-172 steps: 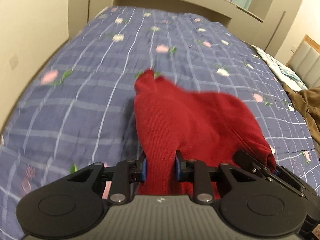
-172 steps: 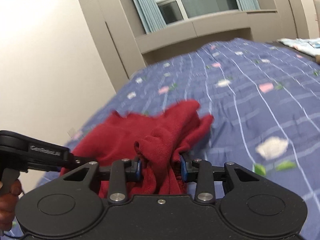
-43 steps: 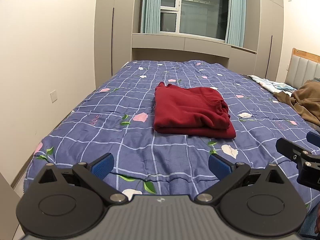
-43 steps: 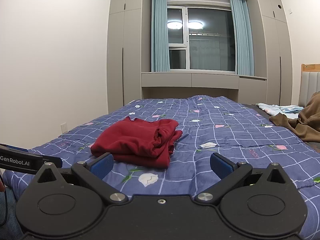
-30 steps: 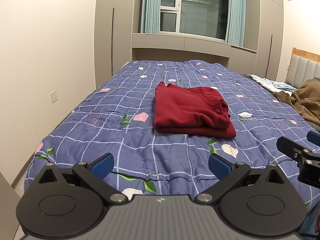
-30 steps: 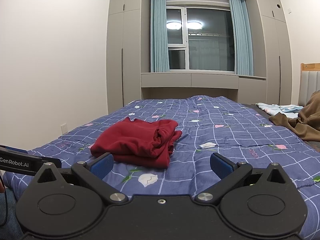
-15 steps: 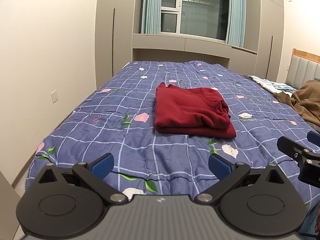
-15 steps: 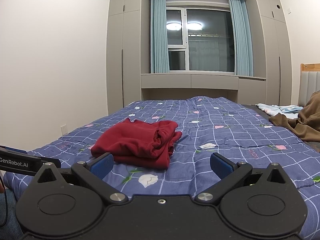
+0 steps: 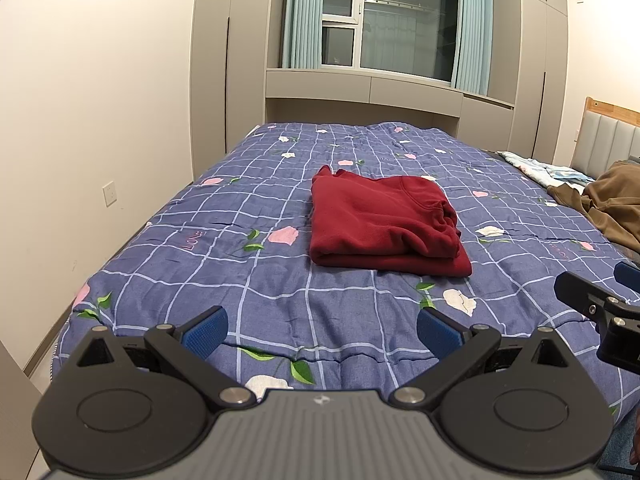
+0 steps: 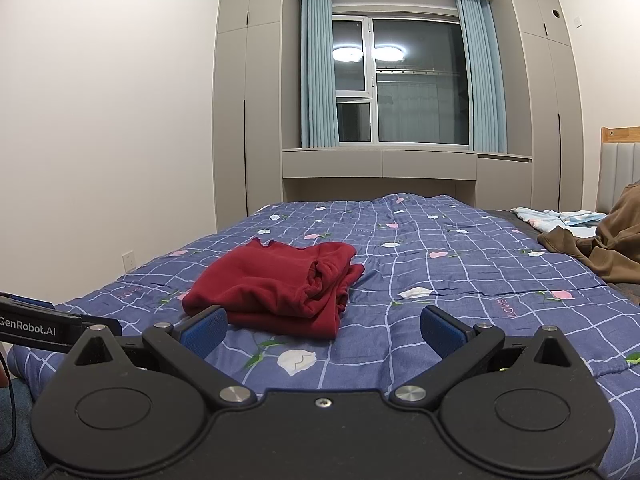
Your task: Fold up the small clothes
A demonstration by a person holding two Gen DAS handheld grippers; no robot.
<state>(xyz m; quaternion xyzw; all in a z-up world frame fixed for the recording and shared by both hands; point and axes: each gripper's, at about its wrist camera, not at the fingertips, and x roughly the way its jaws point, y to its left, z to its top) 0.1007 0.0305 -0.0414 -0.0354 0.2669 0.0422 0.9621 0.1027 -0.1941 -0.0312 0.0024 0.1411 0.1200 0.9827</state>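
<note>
Since the earlier frames both grippers are hanging clear of the red garment (image 9: 382,222), which is lying folded mid-frame on the bed (image 9: 168,272), left gripper (image 9: 322,332) and right gripper (image 10: 322,330) both gaping empty, so this fold is looking finished and the next move is likely calling for another garment.

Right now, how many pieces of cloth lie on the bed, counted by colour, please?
Red: 1, the folded red garment on the quilt.
Brown: 1, the brown garment at the right edge, unfolded.
Light blue and white: 1, the light cloth beyond it; whether it is one piece I cannot tell.
Total: 3
</note>
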